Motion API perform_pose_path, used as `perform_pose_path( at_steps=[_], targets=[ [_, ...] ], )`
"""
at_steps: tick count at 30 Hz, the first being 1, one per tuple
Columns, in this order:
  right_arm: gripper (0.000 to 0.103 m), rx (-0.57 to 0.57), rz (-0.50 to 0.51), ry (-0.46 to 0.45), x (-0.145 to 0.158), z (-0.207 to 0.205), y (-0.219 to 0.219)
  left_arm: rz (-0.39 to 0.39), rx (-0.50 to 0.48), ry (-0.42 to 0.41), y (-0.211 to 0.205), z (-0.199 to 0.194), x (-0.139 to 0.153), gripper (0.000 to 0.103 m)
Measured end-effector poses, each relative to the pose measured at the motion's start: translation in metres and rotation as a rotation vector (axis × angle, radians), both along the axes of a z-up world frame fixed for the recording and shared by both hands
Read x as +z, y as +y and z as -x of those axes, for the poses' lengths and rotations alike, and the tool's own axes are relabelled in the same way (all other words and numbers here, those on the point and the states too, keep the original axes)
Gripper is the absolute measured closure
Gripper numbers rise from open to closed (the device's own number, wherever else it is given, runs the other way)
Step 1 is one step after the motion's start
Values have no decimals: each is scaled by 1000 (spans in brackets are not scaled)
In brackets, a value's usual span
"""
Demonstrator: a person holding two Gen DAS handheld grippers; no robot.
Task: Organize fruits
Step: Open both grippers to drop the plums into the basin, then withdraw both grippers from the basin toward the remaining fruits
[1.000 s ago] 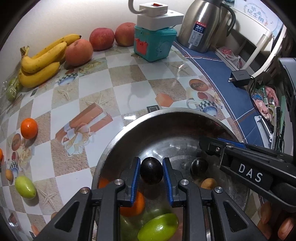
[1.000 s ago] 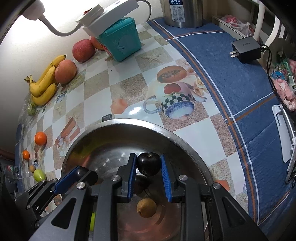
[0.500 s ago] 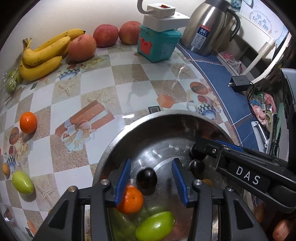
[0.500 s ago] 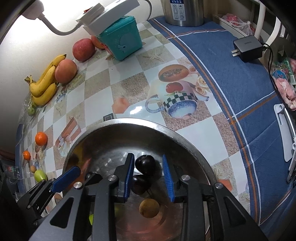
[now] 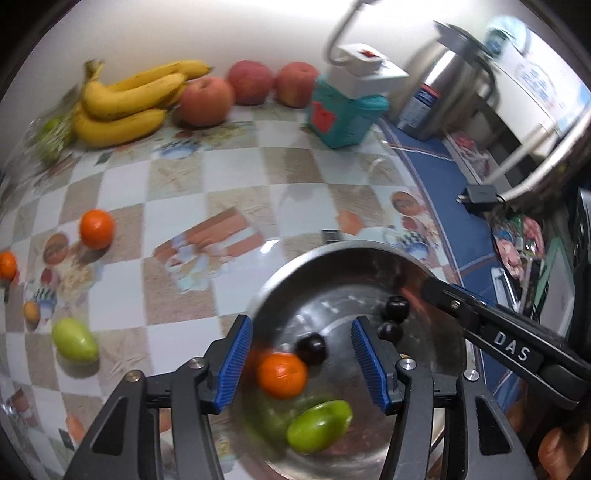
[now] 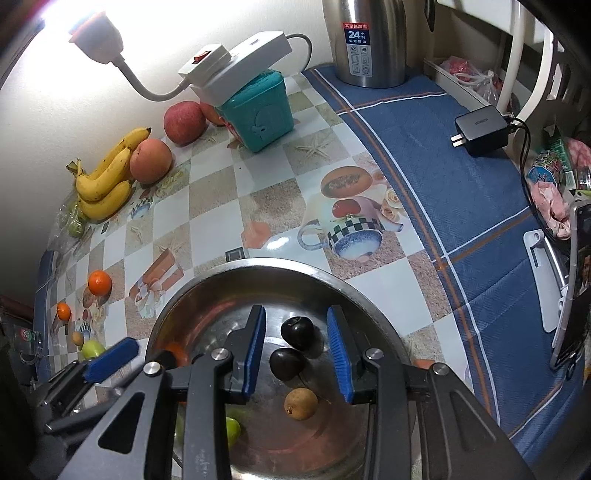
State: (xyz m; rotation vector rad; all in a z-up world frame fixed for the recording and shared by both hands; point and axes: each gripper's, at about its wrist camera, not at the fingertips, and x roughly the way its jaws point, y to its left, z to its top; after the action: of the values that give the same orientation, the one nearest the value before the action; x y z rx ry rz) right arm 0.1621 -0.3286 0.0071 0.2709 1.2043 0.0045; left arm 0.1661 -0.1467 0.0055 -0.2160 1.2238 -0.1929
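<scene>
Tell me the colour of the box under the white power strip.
Teal box, seen best in the right wrist view.

- Steel bowl (image 6: 354,291): one.
- In the bowl: three dark plums (image 5: 312,348); one orange (image 5: 282,374); one green mango (image 5: 319,426); one small brown fruit (image 6: 301,403).
- On the table left of the bowl: two oranges (image 5: 96,229); one green mango (image 5: 74,339); one small brown fruit (image 5: 31,312).
- Beyond the bowl, by the wall: three bananas (image 5: 125,99), one bunch; three apples (image 5: 205,99).

A lit lamp (image 6: 98,35) brightens the white wall (image 6: 44,110) behind the table (image 6: 436,177).
</scene>
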Motion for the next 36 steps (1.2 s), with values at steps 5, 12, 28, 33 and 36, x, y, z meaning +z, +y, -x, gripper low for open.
perform_pose_path(
  at_steps=[5, 12, 28, 33, 36],
  targets=[
    [68, 16, 3, 1, 0, 2, 4, 10, 107, 45, 32, 2, -5, 43],
    [68, 29, 5, 0, 2, 6, 10, -26, 241, 89, 75, 10, -10, 43],
    [68, 79, 30, 16, -1, 11, 28, -16, 345, 86, 108, 29, 0, 38],
    [44, 77, 34, 29, -6, 9, 30, -21, 346, 97, 106, 28, -5, 32],
    [40, 75, 34, 32, -8, 9, 31, -26, 365, 97, 107, 29, -7, 19]
  ],
)
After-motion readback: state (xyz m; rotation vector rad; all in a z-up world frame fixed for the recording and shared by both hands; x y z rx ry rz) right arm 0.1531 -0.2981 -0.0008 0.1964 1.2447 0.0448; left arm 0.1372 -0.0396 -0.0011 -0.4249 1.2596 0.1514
